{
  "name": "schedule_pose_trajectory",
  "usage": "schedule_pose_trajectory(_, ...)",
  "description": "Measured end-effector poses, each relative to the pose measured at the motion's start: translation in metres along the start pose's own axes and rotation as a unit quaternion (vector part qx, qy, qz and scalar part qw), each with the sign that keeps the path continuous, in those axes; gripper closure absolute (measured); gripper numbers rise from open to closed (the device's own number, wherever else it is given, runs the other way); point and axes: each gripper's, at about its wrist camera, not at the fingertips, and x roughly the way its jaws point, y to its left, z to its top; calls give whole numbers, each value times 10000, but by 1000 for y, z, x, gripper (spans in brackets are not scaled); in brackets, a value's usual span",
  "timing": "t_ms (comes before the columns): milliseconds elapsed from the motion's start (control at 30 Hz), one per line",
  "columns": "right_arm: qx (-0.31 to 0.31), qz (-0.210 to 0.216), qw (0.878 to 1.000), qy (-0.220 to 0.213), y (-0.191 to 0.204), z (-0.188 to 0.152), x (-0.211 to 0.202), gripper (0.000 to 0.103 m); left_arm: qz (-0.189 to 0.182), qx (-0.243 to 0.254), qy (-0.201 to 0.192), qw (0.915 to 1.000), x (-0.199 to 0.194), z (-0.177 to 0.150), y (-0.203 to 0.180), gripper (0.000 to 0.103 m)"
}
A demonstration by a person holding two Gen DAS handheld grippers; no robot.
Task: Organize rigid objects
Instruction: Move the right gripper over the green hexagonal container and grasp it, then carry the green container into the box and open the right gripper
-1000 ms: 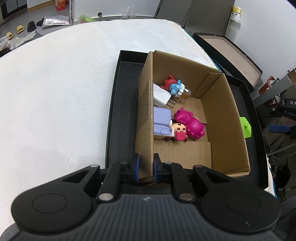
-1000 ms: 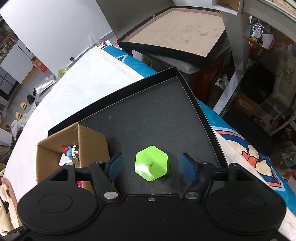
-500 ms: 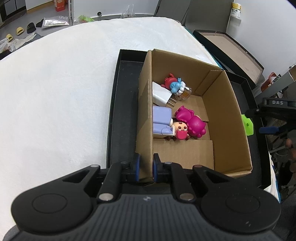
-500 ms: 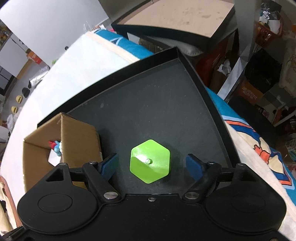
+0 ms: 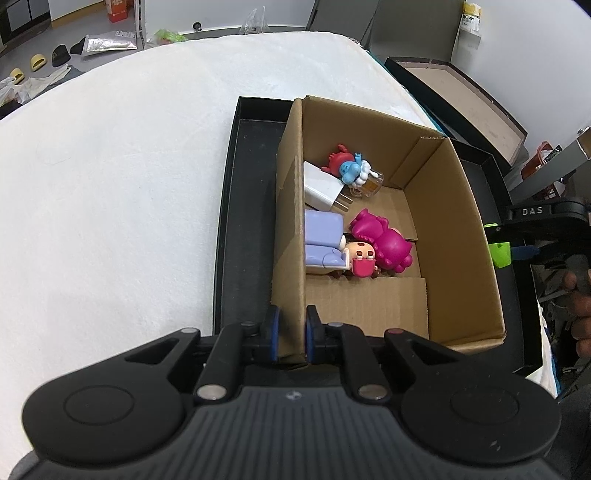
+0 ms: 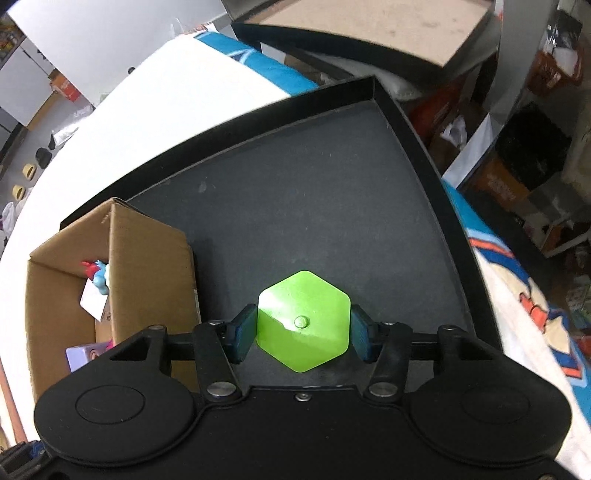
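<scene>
My left gripper [image 5: 290, 334] is shut on the near left wall of an open cardboard box [image 5: 291, 236] that stands in a black tray [image 5: 243, 206]. Inside lie a magenta figure [image 5: 384, 243], a lilac block [image 5: 323, 240], a white charger [image 5: 321, 186] and a blue and red figure [image 5: 347, 168]. My right gripper [image 6: 303, 332] is closed around a green hexagonal piece [image 6: 303, 325] on the tray floor [image 6: 314, 206], pads touching both its sides. The piece also shows in the left wrist view [image 5: 500, 253], right of the box [image 6: 66, 280].
The tray lies on a white cloth-covered table [image 5: 110, 184]. A second black tray with a brown base [image 6: 369, 33] stands behind, off the table. Cluttered shelves and boxes [image 6: 517, 147] are to the right. Shoes and bags lie on the floor [image 5: 44, 62] far behind.
My right gripper has moved forward over the green piece and its jaws have closed from wide open onto its sides. My left gripper has kept its hold on the box wall.
</scene>
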Motion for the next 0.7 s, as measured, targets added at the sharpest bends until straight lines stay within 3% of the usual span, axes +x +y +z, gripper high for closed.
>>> schedule_pose_trajectory(700,-208,101,9979,-605,24,12,-68,52,-169,-202,-56,9996,-1,-1,8,90)
